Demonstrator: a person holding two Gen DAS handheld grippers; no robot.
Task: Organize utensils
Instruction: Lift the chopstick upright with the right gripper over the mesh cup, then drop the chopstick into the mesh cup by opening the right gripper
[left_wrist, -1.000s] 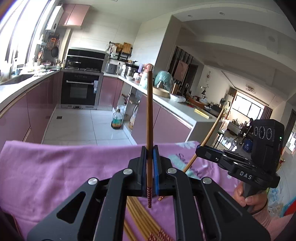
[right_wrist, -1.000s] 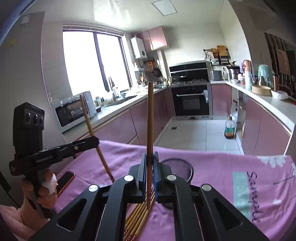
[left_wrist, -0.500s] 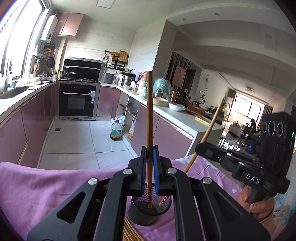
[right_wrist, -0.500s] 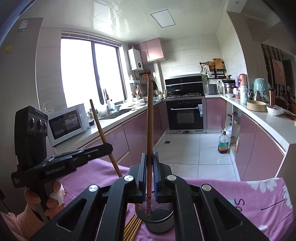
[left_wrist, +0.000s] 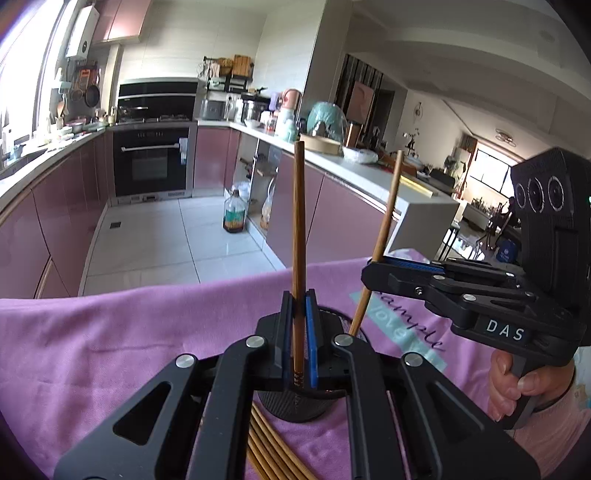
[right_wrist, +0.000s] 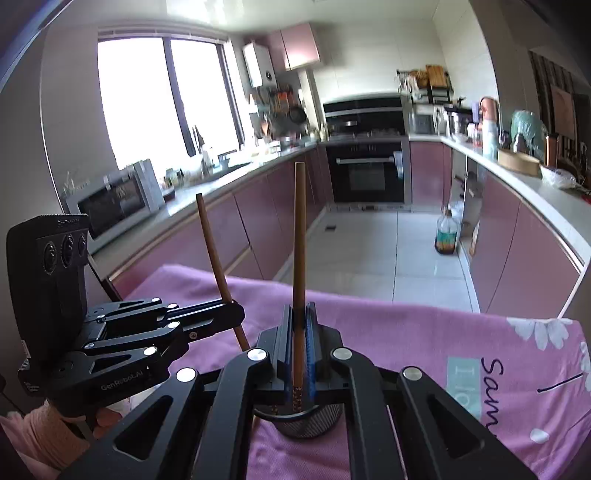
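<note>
My left gripper (left_wrist: 298, 306) is shut on a brown chopstick (left_wrist: 298, 221) held upright, its patterned end over a black mesh holder (left_wrist: 299, 406) on the pink cloth. My right gripper (right_wrist: 298, 317) is shut on a second chopstick (right_wrist: 299, 236), also upright, with its lower end inside the mesh holder (right_wrist: 310, 421). Each gripper shows in the other's view: the right gripper (left_wrist: 373, 271) with its chopstick (left_wrist: 386, 221), the left gripper (right_wrist: 236, 314) with its chopstick (right_wrist: 214, 254). Several more chopsticks (left_wrist: 273, 450) lie flat on the cloth in front of the holder.
The pink cloth (left_wrist: 110, 332) with printed letters covers the table. Beyond its far edge lie the kitchen floor, pink cabinets, an oven (left_wrist: 151, 158) and a bottle (left_wrist: 233, 218) on the floor. A microwave (right_wrist: 114, 199) stands on the left counter.
Both grippers have come down and forward over the mesh holder with their chopsticks. The chopstick ends now sit lower, at or inside the holder's mouth.
</note>
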